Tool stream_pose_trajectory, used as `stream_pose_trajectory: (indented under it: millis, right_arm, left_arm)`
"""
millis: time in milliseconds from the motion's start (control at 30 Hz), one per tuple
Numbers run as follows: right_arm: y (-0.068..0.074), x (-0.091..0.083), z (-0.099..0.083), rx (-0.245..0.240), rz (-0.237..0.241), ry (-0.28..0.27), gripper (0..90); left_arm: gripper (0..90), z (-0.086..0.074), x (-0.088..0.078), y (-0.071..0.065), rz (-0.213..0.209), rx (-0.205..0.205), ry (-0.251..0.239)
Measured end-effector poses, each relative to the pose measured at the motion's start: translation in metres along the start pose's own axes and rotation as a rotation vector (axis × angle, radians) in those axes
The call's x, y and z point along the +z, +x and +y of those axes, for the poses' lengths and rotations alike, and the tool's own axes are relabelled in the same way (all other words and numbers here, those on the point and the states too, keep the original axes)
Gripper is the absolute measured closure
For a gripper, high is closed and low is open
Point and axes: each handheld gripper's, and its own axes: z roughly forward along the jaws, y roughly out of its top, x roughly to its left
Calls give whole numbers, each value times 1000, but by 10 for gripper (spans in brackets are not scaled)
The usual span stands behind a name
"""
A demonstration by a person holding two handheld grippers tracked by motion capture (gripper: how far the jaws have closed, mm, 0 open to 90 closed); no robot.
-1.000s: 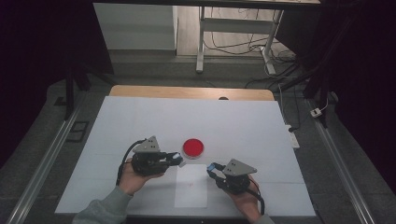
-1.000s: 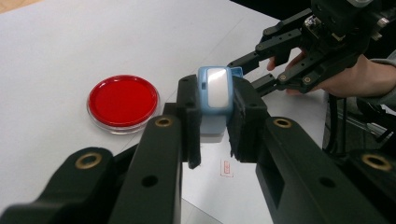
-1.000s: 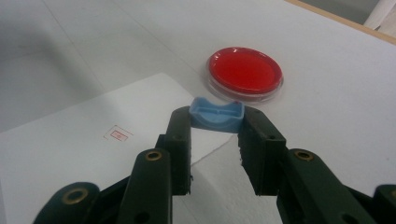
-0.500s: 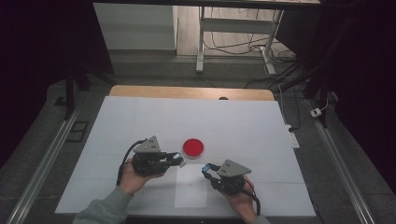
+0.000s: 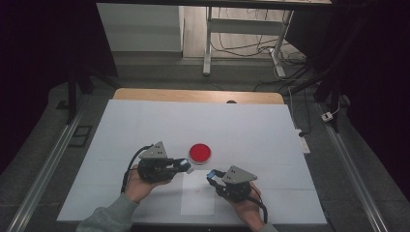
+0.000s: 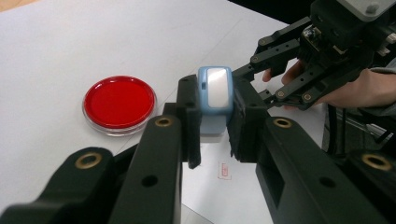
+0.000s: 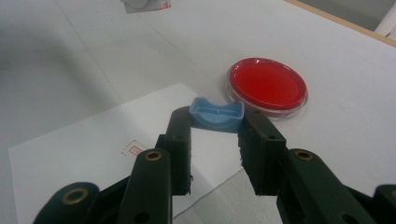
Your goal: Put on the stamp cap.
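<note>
Right now, the left gripper (image 5: 185,166) is clamping a small pale-blue block with a white face (image 6: 215,95) between its jaws, which are closed tight on the block's sides and holding it up off the white worktop (image 5: 145,125). In the left gripper view, the block is sitting upright at the jaw tips, with the red petri dish (image 6: 119,104) lying flat on the worktop just beyond and to the side. The right gripper (image 5: 211,174) is pinching a shallow pale-blue cap or tray-like piece (image 7: 216,115) at its fingertips, with the jaws pressed against its two ends and the hollow side facing up. In the right gripper view, this piece is hanging over the edge of a white sheet of paper (image 7: 84,149) bearing a small red-outlined mark, and the dish (image 7: 267,87) is lying just behind it. From the high view, the two grippers are pointing toward each other near the person's edge of the worktop, tips near but apart, and the dish (image 5: 199,152) is resting just beyond the gap between them. The paper (image 5: 198,200) is lying between the person's two hands.
</note>
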Motion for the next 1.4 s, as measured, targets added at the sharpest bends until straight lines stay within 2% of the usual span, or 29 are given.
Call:
stream_pose_trajectory:
  millis: [733, 1400]
  right_arm:
    - [11, 11, 7, -35, -3, -8, 650]
    - [18, 19, 13, -52, -33, -22, 650]
  left_arm:
    - [761, 1, 10, -3, 6, -12, 2]
    - [760, 3, 25, -3, 13, -53, -5]
